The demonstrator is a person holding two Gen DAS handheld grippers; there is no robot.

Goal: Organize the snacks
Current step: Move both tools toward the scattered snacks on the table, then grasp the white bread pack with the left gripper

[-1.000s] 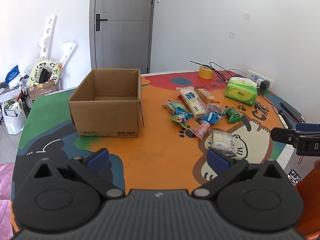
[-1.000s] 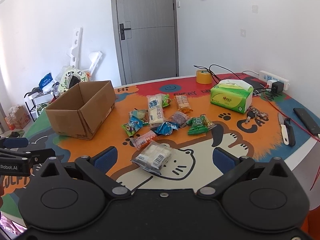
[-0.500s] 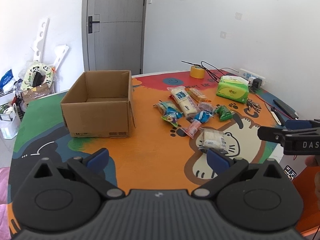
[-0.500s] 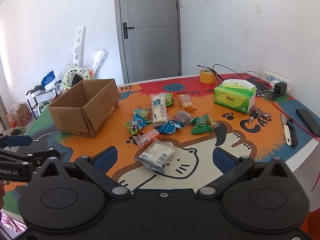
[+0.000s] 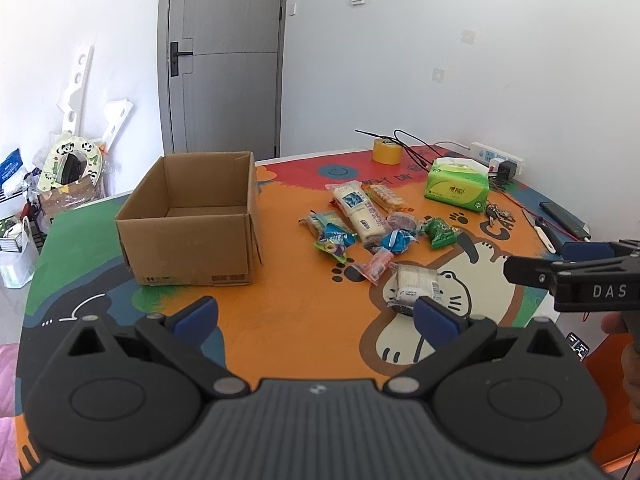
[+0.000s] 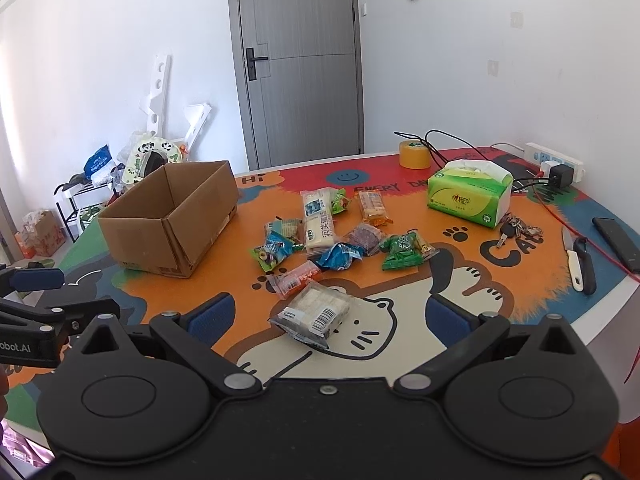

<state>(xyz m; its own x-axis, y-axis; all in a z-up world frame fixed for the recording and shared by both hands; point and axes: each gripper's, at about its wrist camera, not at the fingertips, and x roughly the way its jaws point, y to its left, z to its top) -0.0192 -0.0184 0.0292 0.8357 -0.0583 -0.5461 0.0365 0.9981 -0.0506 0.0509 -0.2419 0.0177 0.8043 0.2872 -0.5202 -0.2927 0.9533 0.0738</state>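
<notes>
An open, empty cardboard box (image 5: 192, 216) (image 6: 172, 216) sits on the colourful table. Several snack packets lie in a loose pile to its right: a long white cracker pack (image 6: 319, 220), a green packet (image 6: 404, 251), a blue packet (image 6: 338, 256), and nearest me a clear pack of white wafers (image 6: 314, 312) (image 5: 416, 286). My left gripper (image 5: 316, 314) hovers open above the table's near edge, in front of the box. Just short of the wafer pack, my right gripper (image 6: 328, 316) is open too, nothing between its fingers.
A green tissue box (image 6: 470, 194), yellow tape roll (image 6: 415, 154), power strip (image 6: 554, 164) with cables, keys (image 6: 516, 230), a knife (image 6: 576, 260) and a phone (image 6: 618, 242) lie at the table's right side. Grey door and floor clutter stand behind.
Both grippers have drifted slightly forward and upward over the table; the snacks and box look a little nearer. Nothing was grasped and both stay open.
</notes>
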